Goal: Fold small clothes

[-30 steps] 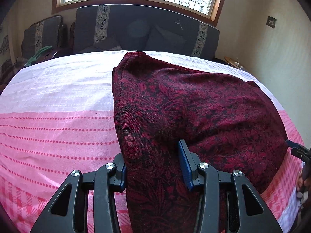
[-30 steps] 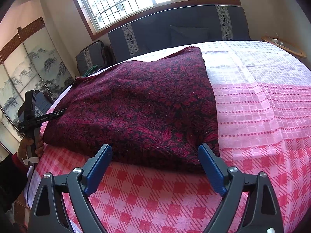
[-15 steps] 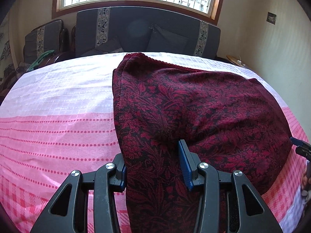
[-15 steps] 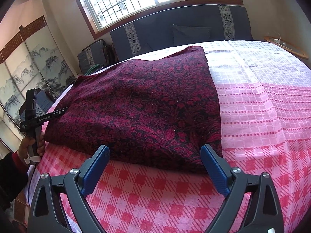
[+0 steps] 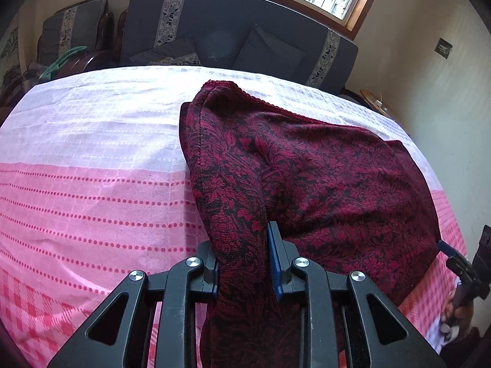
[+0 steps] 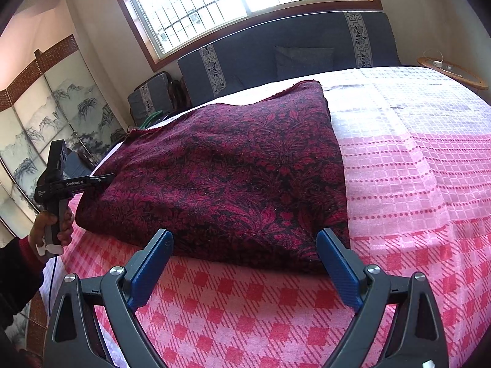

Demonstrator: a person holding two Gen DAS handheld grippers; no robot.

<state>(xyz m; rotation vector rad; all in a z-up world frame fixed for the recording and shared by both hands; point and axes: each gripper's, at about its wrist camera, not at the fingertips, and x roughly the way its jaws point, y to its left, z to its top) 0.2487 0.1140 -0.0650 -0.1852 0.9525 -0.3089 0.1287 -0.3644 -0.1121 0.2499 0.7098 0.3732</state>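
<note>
Over the last second your left gripper [image 5: 244,263] has narrowed its clamp on the near-left edge of the dark red floral garment [image 6: 233,171] and lifted it — the pinched fabric now bunches into a ridge, while the rest lies flat on the pink checked bedspread [image 6: 399,184]. Your right gripper [image 6: 245,266] stays wide apart and empty, just short of the near hem. Judgement: a fold is starting — the right corner is not yet gripped.
</note>
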